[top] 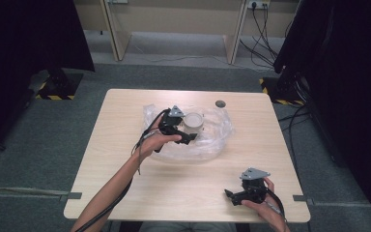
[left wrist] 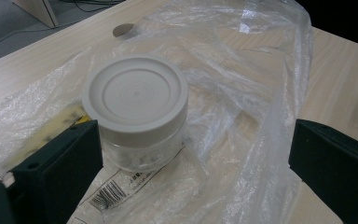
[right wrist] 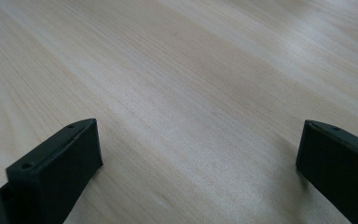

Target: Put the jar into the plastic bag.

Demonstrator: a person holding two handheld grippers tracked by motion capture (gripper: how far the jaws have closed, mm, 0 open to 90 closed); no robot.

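Resting on clear bag [left wrist: 242, 93] | jar [left wrist: 137, 112]: grey lid, clear body

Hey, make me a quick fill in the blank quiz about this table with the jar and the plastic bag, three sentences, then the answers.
1. The jar rests on a clear plastic ____.
2. The jar's lid is ____ in shape.
3. The jaws of the left gripper stand ____, with the jar near one jaw.

Missing words: bag; round; open

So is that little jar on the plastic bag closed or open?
Closed: the jar stands upright on the plastic bag, its pale lid sitting flat across the top.
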